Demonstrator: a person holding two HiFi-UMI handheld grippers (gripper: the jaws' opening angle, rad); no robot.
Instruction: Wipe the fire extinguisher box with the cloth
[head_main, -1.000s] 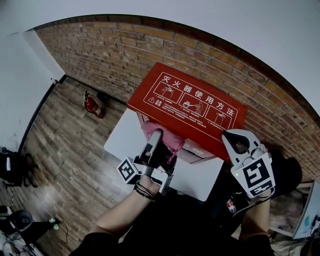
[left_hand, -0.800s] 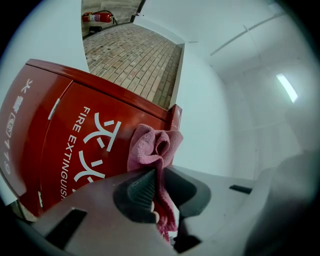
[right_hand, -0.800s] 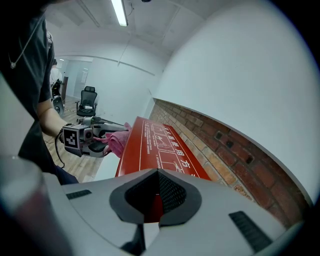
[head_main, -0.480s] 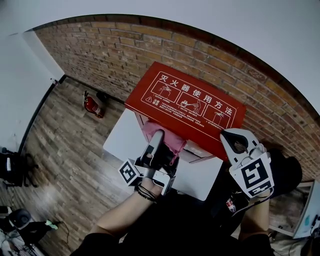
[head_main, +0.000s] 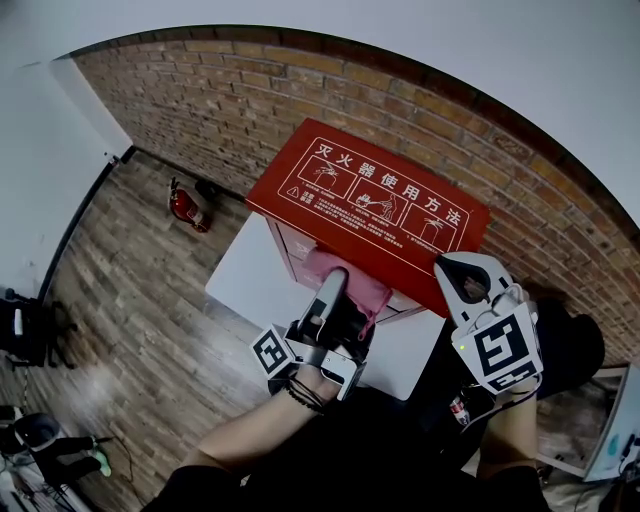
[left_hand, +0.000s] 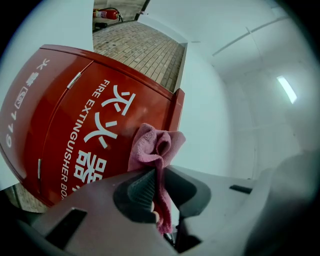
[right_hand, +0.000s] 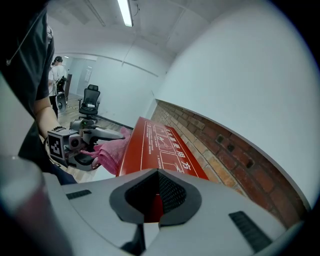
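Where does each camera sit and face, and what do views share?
Head view: on the head, steeply down at the box; forearms, left gripper, right gripper show.
Left gripper view: on that gripper, along jaws shut on the pink cloth, toward the box front.
Right gripper view: on that gripper, past its shut jaws, across the box lid to the left gripper.
All three show box and cloth.

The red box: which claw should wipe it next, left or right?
Left, probably. The left claw grips the pink cloth right by the red box, at its front. The right claw is shut and empty, off to the side.
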